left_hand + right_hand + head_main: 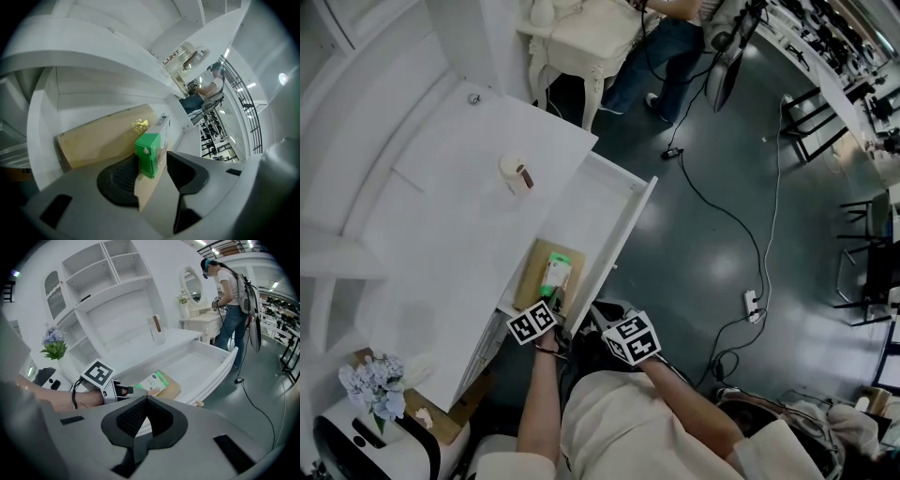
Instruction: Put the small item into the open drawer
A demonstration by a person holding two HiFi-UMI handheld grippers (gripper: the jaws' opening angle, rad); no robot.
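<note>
The small item is a white box with a green end (pixel 555 274). It lies on a brown cardboard sheet (pixel 532 272) in the open white drawer (pixel 623 234). My left gripper (pixel 553 305) reaches into the near end of the drawer. In the left gripper view the box (pixel 149 152) stands between the spread jaws of that gripper (pixel 152 171); the right pad is clear of it. The right gripper view shows the box (pixel 154 380) at the left gripper's tips (pixel 136 390). My right gripper (pixel 145 416) hangs outside the drawer front, its jaws shut and empty.
A white bottle with a brown label (pixel 517 174) stands on the desk top above the drawer. Blue flowers (pixel 375 384) sit at the near left. A person (pixel 229 291) stands at a vanity table behind. Cables (pixel 722 216) run over the dark floor on the right.
</note>
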